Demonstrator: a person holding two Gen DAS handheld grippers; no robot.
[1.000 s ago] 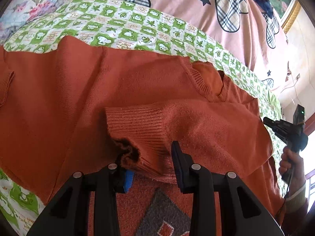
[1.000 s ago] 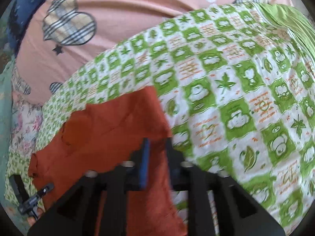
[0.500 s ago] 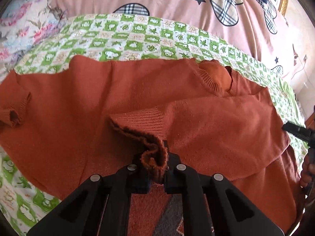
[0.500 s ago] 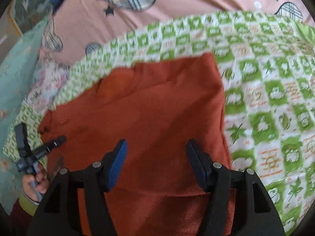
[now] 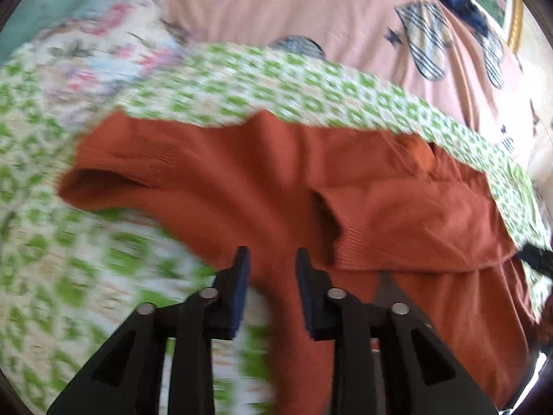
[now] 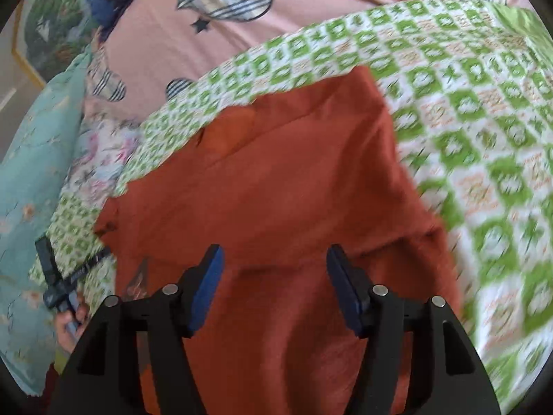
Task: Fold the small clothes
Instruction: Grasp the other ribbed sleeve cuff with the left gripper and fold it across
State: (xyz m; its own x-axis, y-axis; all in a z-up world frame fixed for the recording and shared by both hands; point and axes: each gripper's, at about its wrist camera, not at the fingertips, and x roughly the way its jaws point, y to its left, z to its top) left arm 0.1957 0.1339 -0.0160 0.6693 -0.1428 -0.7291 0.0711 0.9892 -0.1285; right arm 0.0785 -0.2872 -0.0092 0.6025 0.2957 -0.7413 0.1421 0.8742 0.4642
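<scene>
Over the orange sweater (image 5: 397, 207) — both claws spread, left claw (image 5: 271, 276), right claw (image 6: 274, 283) — nothing pinched.

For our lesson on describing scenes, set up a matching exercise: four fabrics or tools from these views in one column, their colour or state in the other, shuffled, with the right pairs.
Column A
1. sweater
2. checked sheet
3. quilt with plaid hearts
4. right claw

Column B
a. pink
b. open, holding nothing
c. rust orange, one sleeve folded across the body
d. green and white

Pairs: 1-c, 2-d, 3-a, 4-b
</scene>
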